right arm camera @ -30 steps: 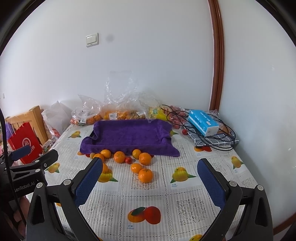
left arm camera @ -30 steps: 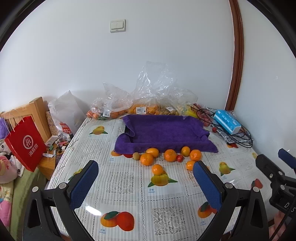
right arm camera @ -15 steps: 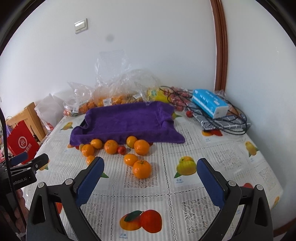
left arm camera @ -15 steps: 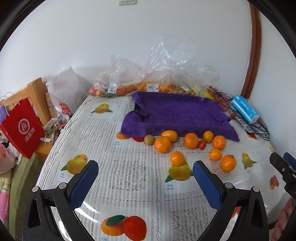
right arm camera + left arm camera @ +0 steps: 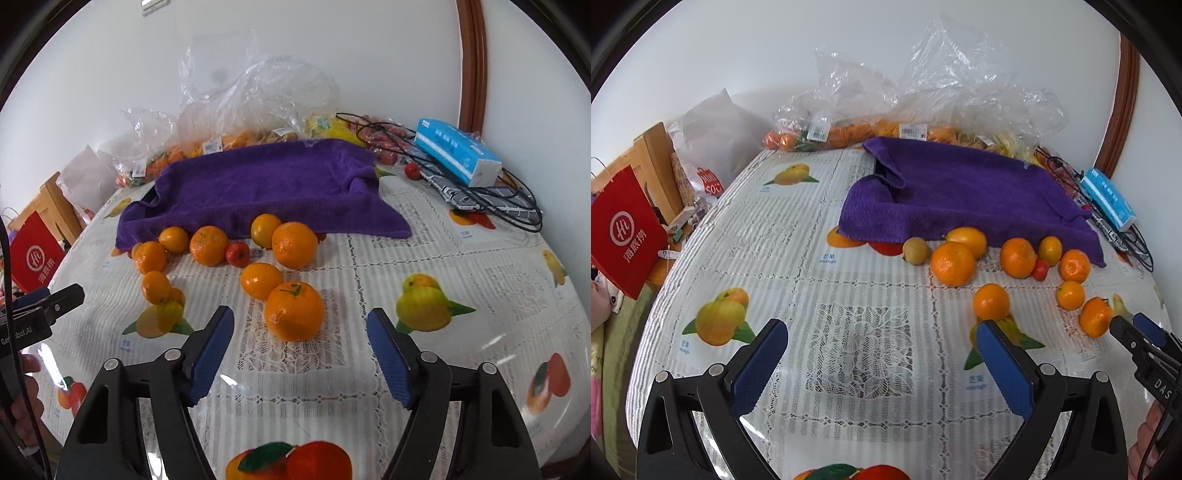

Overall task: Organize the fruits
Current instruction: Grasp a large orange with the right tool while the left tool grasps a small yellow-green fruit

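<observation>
Several oranges lie loose on the tablecloth in front of a purple towel-lined tray (image 5: 960, 192) (image 5: 266, 184), with a small red fruit (image 5: 237, 254) and a tan round fruit (image 5: 915, 250) among them. My right gripper (image 5: 300, 332) is open, its blue pads either side of the nearest stemmed orange (image 5: 294, 311), just short of it. My left gripper (image 5: 881, 339) is open and empty over bare tablecloth; the nearest orange (image 5: 991, 301) lies just beyond its right pad. The right gripper's tips also show in the left wrist view (image 5: 1137, 328).
Plastic bags of fruit (image 5: 871, 125) line the wall behind the tray. A blue tissue pack (image 5: 456, 155) and black cables (image 5: 495, 199) lie at the right back. A red paper bag (image 5: 624, 229) hangs off the table's left side. The table edge curves close on the right.
Both grippers have moved forward and down toward the table. The stemmed orange now sits between the right gripper's open pads. No fruit has moved.
</observation>
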Available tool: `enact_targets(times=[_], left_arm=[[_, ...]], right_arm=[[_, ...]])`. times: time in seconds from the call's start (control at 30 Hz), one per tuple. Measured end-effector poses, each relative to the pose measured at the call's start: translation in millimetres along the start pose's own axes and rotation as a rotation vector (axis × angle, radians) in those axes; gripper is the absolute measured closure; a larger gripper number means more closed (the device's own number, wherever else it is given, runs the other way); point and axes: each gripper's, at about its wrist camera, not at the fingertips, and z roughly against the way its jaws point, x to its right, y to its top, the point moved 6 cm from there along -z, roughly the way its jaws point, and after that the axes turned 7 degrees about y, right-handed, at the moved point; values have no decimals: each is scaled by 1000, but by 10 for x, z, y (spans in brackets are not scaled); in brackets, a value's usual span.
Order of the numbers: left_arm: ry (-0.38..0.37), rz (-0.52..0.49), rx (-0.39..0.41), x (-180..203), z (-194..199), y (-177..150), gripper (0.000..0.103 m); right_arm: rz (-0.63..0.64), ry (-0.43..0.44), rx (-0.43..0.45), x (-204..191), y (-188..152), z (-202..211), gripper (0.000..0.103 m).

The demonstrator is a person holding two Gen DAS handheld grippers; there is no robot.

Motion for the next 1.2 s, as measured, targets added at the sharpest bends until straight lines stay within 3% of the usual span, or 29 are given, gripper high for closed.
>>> enact_targets(times=[0.3, 0.37, 0.47, 0.83, 1.2], left_arm=[[-62, 48, -57, -96, -326, -37, 1], [-60, 49, -51, -114, -379, -15, 1], [-67, 45, -46, -98, -489, 31, 1], [-114, 38, -25, -7, -777, 405, 18], [-167, -8, -54, 161, -979, 518, 43]], right_arm=[[-12, 5, -48, 23, -5, -427, 46], [-9, 13, -63, 12, -9, -486, 59], [6, 16, -54, 13, -16, -507, 59], [24, 16, -17, 67, 46, -386, 59], [39, 25, -16, 75, 19, -427, 59]])
